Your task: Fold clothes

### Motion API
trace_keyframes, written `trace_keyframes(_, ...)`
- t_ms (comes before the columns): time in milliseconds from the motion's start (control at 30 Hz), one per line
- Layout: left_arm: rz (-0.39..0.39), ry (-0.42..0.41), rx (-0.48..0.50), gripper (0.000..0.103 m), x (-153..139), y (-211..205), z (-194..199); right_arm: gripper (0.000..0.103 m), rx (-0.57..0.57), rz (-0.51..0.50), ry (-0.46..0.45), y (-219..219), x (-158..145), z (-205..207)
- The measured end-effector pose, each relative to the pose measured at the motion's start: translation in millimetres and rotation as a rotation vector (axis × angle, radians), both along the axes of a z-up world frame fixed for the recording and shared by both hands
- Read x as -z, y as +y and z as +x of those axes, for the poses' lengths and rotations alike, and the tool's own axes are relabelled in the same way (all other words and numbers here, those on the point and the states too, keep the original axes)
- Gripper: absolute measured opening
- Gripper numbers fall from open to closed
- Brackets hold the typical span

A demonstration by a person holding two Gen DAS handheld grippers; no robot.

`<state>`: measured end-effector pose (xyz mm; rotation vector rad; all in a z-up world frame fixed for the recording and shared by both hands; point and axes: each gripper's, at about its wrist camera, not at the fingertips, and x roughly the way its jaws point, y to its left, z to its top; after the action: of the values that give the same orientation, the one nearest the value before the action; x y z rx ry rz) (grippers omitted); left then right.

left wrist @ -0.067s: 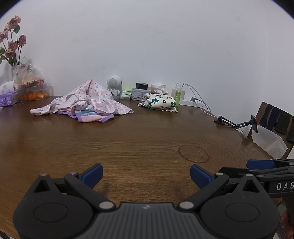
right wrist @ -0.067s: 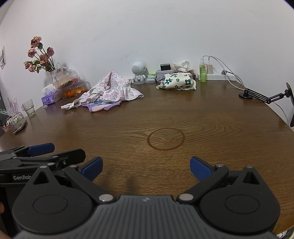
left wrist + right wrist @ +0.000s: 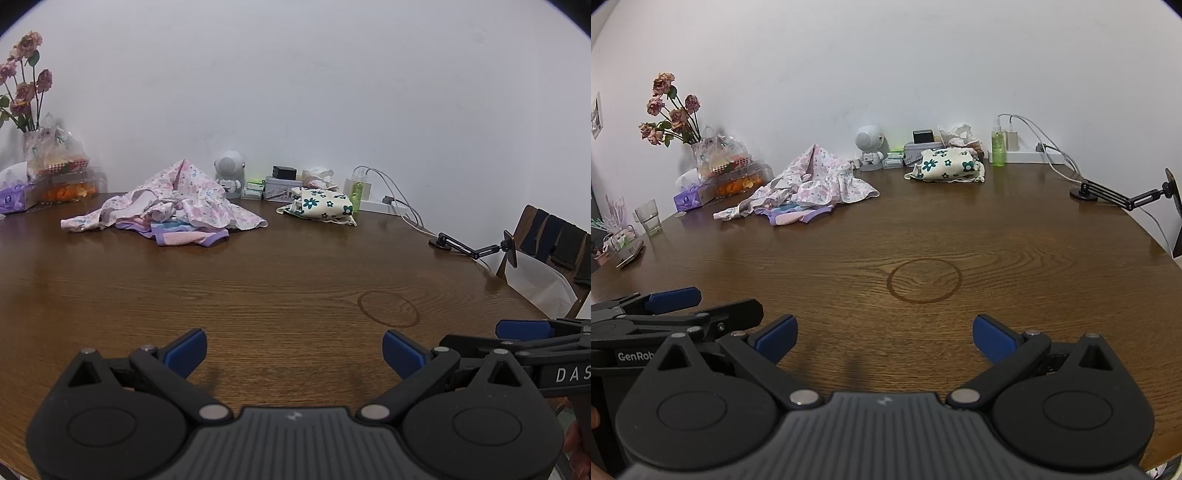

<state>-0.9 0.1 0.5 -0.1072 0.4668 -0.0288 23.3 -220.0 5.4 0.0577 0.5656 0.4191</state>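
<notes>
Nothing has moved: both tools (image 3: 294, 352) (image 3: 884, 338) (jaws spread) hover unchanged.

Both grippers empty, side by side

The left gripper (image 3: 293, 350) fills the bottom of its frame, jaws spread wide; the right gripper (image 3: 884, 338) does likewise, each showing at the other's lower edge.

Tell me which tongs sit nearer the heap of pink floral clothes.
Left, narrowly. The left tongs are open, facing the heap of pink floral clothes from across the table; the right tongs, open alongside, sit farther to its right.
</notes>
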Motion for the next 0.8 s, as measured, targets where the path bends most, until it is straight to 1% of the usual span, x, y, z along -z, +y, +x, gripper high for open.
trace_keyframes(200, 0.006, 0.002, -0.003, 0.102, 0.1, -2.1, -0.3, 0.103, -0.006, 0.001, 0.012, -2.9, -2.4, 2.9)
trace_keyframes(333, 0.009, 0.003, 0.003, 0.102, -2.9, 0.0, 0.7, 0.103, -0.003, -0.004, -0.014, 1.9, 0.0, -3.1)
trace_keyframes(800, 0.008, 0.003, 0.01, 0.102, 1.0, 2.7, 0.9, 0.103, -0.005, 0.002, -0.005, 1.0, 1.4, -1.1)
